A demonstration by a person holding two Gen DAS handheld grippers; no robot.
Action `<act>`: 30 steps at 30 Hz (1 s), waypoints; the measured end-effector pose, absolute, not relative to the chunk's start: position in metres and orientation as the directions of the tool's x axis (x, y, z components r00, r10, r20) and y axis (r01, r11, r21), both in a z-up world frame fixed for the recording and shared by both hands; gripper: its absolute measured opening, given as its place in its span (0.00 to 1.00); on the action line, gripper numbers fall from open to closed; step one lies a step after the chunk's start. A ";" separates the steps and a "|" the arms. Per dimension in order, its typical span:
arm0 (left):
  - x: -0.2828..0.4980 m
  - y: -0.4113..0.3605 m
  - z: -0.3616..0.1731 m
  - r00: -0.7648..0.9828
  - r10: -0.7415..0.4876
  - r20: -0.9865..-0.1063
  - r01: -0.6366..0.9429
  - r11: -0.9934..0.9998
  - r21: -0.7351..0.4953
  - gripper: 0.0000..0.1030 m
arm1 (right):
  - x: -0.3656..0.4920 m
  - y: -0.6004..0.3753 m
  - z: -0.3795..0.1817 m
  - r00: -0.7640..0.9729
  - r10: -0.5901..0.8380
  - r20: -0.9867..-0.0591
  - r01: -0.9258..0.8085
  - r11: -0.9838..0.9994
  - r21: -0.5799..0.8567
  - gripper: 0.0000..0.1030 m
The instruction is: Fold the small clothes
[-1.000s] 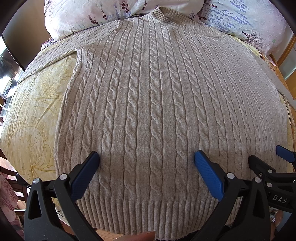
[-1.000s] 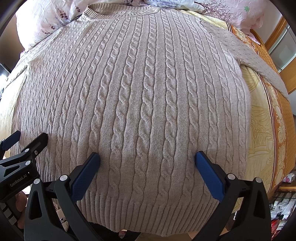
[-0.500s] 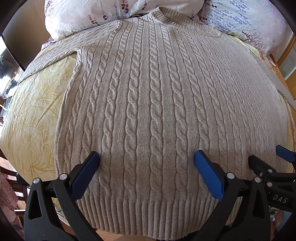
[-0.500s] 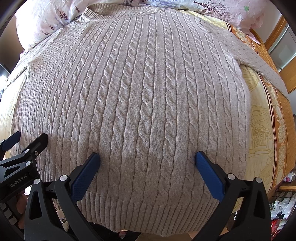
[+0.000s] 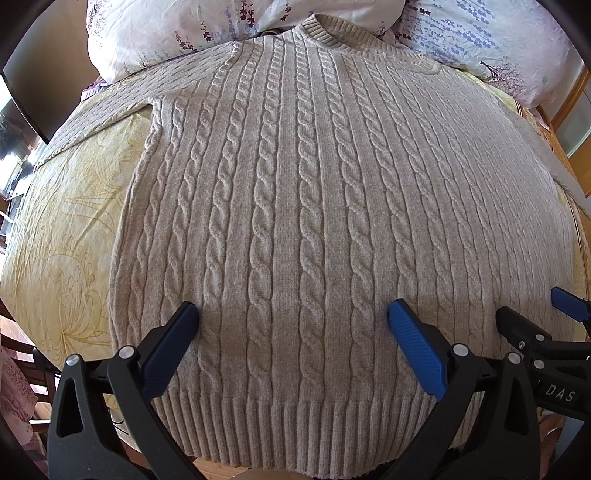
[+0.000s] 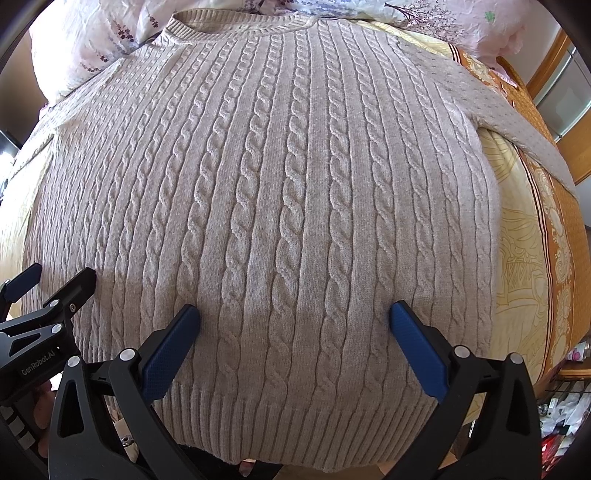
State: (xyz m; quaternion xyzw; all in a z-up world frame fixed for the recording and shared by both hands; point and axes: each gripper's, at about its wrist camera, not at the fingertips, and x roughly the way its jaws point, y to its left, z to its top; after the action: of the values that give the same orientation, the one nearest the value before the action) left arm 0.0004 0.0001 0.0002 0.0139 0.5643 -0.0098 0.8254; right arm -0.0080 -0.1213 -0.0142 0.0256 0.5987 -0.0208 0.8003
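Nothing is changing since a second ago: left gripper (image 5: pixel 291 321) and right gripper (image 6: pixel 295 321) are hovering released over flat sweater (image 5: pixel 314 221); folding isn't starting yet.

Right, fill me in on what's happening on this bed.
A person holds a claw in each hand over a beige cable-knit sweater laid flat, front up, on a yellow bedspread, collar toward the floral pillows. The left claw and right claw are both open, side by side near the ribbed hem, gripping nothing. Both sleeves are spread outward; no fold has been made yet.
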 end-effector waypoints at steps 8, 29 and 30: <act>0.003 -0.001 0.002 0.350 -0.003 -0.937 0.038 0.999 0.011 0.98 | -0.004 -0.122 -0.013 0.284 -0.004 -0.959 0.069 0.997 0.016 0.99; 0.009 -0.004 -0.001 0.325 -0.001 -0.946 0.044 0.999 0.014 0.98 | 0.009 -0.124 -0.015 0.300 -0.003 -0.954 0.096 0.995 0.027 0.99; 0.011 -0.004 -0.001 0.324 -0.001 -0.946 0.044 0.999 0.014 0.98 | 0.011 -0.124 -0.015 0.300 -0.002 -0.954 0.095 0.995 0.028 0.99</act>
State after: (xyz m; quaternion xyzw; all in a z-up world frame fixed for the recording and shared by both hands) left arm 0.0105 -0.0037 -0.0011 0.0185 0.5810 -0.0139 0.8136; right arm 0.0110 -0.1243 -0.0147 0.0395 0.5908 -0.0303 0.8053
